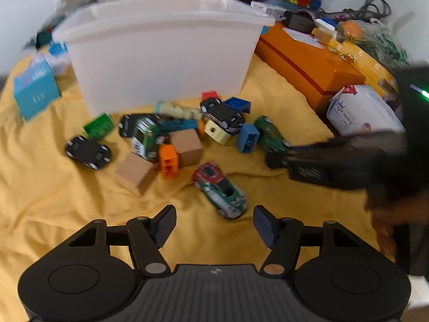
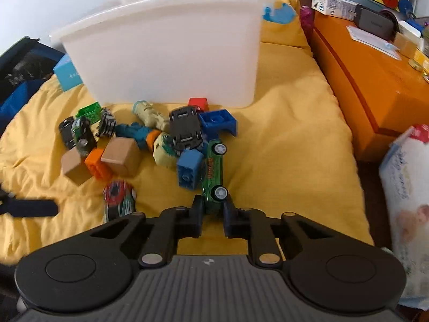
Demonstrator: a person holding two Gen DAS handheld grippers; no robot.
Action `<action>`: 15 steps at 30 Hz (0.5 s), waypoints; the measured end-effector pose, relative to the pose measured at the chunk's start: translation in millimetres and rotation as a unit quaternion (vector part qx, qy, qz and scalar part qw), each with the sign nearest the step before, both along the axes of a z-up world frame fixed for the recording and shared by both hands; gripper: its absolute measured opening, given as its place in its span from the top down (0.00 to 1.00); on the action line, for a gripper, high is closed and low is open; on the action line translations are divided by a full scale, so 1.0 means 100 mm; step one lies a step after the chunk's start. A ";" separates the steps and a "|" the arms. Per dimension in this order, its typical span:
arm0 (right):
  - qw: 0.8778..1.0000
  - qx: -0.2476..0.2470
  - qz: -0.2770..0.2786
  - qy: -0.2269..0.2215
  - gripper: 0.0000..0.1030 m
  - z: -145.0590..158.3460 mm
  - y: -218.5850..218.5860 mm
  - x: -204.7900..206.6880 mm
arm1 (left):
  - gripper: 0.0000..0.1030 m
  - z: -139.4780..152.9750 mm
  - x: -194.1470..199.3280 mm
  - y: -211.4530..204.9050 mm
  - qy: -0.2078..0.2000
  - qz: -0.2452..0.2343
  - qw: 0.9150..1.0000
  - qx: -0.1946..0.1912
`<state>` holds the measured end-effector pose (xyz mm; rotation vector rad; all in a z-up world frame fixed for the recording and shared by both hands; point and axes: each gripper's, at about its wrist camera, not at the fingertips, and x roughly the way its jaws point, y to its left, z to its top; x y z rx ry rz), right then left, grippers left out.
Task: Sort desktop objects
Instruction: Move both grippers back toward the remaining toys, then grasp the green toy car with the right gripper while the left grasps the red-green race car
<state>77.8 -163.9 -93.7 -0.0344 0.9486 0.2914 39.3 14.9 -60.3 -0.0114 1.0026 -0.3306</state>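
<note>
A jumble of small toys lies on a wrinkled yellow cloth (image 1: 48,187) in front of a tall white tub (image 1: 161,53).

The right gripper (image 2: 213,209) has its two fingers drawn in narrow around the near end of a green car (image 2: 213,169), which lies on its side with two wheels facing right. The fingertips sit either side of the car's tail; firm contact is hard to confirm. A blue brick (image 2: 189,169) touches the car's left side.

The left gripper (image 1: 214,222) hovers with its fingers spread wide, holding nothing. Just beyond its tips, slightly right of centre, lies a red car (image 1: 218,187) with green and white sides, resting on the cloth apart from the main heap.

Further back in the heap are two wood blocks (image 1: 186,147), an orange brick (image 1: 169,161), a black car (image 1: 88,151) upside down off to the left, and a green brick (image 1: 97,126) near the tub.

To the right of the cloth stands an orange box (image 2: 375,86) with small clutter on top, and beside it a white packet (image 2: 407,187). A light blue box (image 1: 34,91) sits left of the tub. Behind the tub, more bright toys and packaging are piled against a pale wall.
</note>
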 end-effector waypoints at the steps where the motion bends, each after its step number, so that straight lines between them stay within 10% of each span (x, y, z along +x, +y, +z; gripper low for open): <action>1: 1.000 0.004 -0.002 0.001 0.84 0.02 -0.05 -0.03 | 0.35 -0.01 0.05 -0.01 0.013 0.009 1.000 -0.015; 8: 0.999 0.045 -0.009 0.003 0.84 0.14 -0.36 -0.33 | 0.36 -0.09 0.34 -0.17 0.042 0.056 0.997 -0.026; 15: 0.998 0.064 0.009 0.011 0.84 0.14 -0.33 -0.47 | 0.65 -0.26 0.37 -0.23 0.060 0.036 0.998 -0.001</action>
